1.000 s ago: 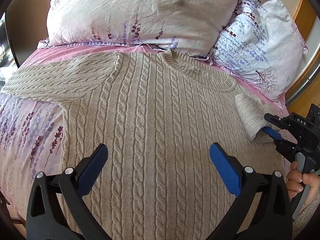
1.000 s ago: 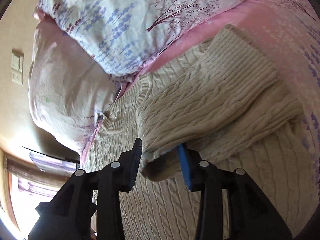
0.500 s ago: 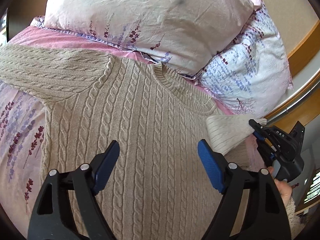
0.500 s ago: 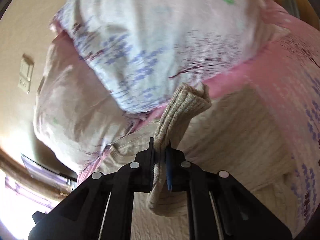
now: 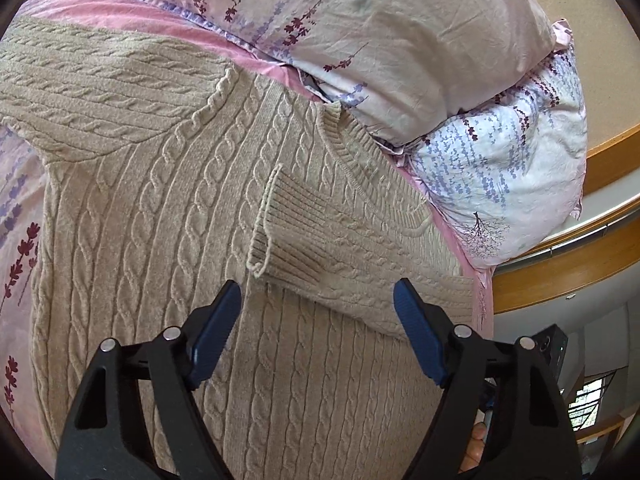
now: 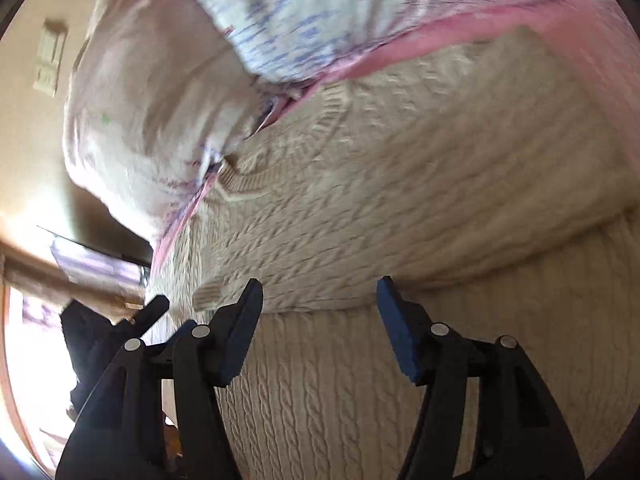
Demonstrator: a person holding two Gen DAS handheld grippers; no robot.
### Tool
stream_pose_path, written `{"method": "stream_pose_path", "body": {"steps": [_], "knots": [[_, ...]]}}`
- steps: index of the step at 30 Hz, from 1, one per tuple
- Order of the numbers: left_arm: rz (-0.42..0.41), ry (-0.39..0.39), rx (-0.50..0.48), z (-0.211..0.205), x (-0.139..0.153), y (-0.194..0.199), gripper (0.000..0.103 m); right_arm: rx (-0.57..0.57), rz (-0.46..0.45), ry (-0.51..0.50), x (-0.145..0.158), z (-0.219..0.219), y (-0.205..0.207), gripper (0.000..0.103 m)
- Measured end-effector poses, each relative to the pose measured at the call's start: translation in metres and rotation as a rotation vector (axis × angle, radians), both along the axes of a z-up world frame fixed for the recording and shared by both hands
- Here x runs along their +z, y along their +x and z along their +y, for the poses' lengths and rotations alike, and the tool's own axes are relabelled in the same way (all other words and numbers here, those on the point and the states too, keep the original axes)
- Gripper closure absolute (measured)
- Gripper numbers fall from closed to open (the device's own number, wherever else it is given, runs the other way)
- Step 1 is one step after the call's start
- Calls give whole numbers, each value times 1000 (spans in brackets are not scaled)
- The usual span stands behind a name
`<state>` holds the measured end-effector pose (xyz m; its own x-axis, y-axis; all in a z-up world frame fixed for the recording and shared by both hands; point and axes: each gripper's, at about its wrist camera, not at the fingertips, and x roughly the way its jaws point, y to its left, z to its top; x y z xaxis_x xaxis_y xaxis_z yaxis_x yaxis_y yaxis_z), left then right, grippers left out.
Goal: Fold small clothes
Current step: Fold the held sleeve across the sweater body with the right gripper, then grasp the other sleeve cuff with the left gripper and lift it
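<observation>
Black-framed with blue pads, the left gripper (image 5: 318, 312) stands partly open over the sweater's body; its jaws have just been closing, with nothing between them. The right gripper (image 6: 318, 306) is likewise parted and empty; its jaws have just been opening, and the sleeve lies clear of the pads.

Progress: judged early. One sleeve (image 5: 340, 248) is folded across the chest, its ribbed cuff (image 5: 276, 224) resting near the middle of the front. The other sleeve (image 5: 92, 88) lies stretched out to the side, not yet folded. The hem is out of view, so the state of the body fold cannot be told; it appears outstanding.

Condition of the item: a beige cable-knit sweater (image 5: 168, 240), thick and soft, lying flat and face up on the bed (image 5: 132, 16), which carries a pink floral sheet. The ribbed neckline (image 5: 360, 160) points toward the two floral pillows (image 5: 400, 40) beyond it. The right wrist view is motion-blurred.
</observation>
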<state>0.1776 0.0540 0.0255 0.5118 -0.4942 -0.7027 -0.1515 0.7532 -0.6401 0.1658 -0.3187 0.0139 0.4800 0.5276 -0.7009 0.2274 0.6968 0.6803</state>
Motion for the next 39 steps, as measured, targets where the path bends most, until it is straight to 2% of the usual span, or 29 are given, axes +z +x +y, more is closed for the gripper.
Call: {"method": "stream_pose_path", "body": {"steps": [3,5,7,13,15,16,17,18,20,23,25,27,29,31,34,36,37,38,39], "knots": [[29,-13,12,0,-9,10,39,-182,18,64,-9,-46,-23,47],[26,-8,14,0,-9,16,42,-271,23,122,-18,-68,-31,53],[34,1,10,0,-10,24,50,-330,21,174,-25,-81,-32,58],[79,11,-8,-1,-21,54,73,-437,-9,226,-34,-99,-25,69],[91,34,-24,-4,-22,63,80,-456,-3,244,-39,-102,-25,78],[91,46,-35,-5,-23,67,87,-462,1,244,-41,-103,-25,81],[89,52,-54,-8,-23,71,94,-466,2,245,-42,-103,-25,89],[95,63,-72,-11,-22,76,97,-472,-8,248,-41,-103,-25,92],[65,90,-96,-14,-13,84,97,-475,-58,233,-31,-103,-29,93],[-68,122,-123,-19,21,95,97,-459,-139,224,-15,-100,-31,93],[-133,166,-125,-19,34,100,97,-458,-137,202,-15,-99,-33,93],[-129,260,-147,-21,28,104,97,-451,-78,142,-25,-95,-31,93],[-48,322,-174,-24,5,105,97,-459,-29,121,-36,-93,-33,93],[-1,348,-179,-20,-14,96,97,-460,-13,94,-39,-93,-35,94],[-34,349,-164,-19,-15,86,93,-439,7,-42,-24,-86,-32,92],[-44,344,-157,-17,-12,81,90,-447,8,-184,-7,-77,-34,86],[-50,339,-144,-13,-9,77,79,-438,-4,-247,1,-71,-35,85],[-60,333,-124,-7,-5,72,71,-423,-9,-343,11,-60,-33,78],[-75,328,-97,2,0,66,56,-407,-25,-452,21,-49,-32,53]]}}
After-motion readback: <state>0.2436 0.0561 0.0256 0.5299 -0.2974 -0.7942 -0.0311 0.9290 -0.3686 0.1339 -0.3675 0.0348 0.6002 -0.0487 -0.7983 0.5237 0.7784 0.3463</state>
